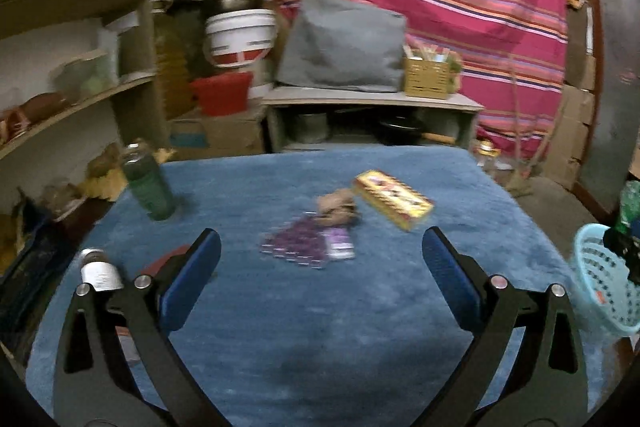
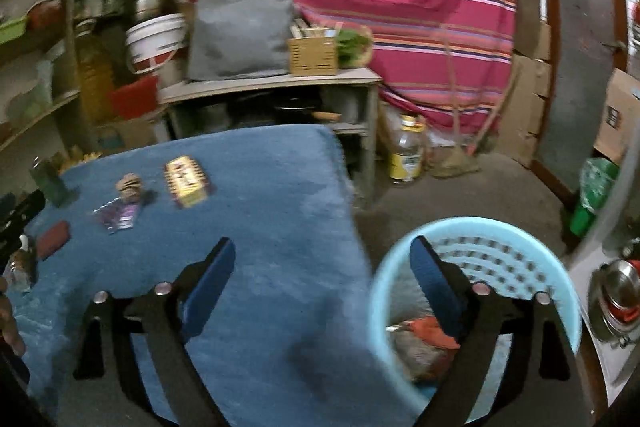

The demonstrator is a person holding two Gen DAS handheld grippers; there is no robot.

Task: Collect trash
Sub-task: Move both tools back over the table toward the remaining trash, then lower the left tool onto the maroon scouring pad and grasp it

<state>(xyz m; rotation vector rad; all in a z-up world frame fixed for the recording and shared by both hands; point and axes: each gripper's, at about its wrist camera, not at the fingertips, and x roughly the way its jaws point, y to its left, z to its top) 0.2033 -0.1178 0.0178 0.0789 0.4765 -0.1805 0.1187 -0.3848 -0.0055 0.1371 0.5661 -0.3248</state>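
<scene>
Both claws hang released and empty: left gripper [image 1: 322, 259] over the blue table [image 1: 360, 327], right gripper [image 2: 322, 267] at its edge. Blue basket [image 2: 400, 267] with scraps sits at four o'clock. Yellow box [image 1: 394, 199], purple wrapper [image 1: 308, 247] and crumpled paper [image 1: 336, 207] cluster near twelve; a loose pinch could drag the thin wrapper off.

Ahead of my left gripper [image 1: 322, 259] the blue bench [image 1: 360, 327] lies bare up to the purple wrapper [image 1: 308, 247]. A green bottle [image 1: 148, 183] stands far left, a small jar [image 1: 98, 269] beside the left finger. The basket [image 2: 476, 227] mouth is open under my right gripper [image 2: 322, 267].
</scene>
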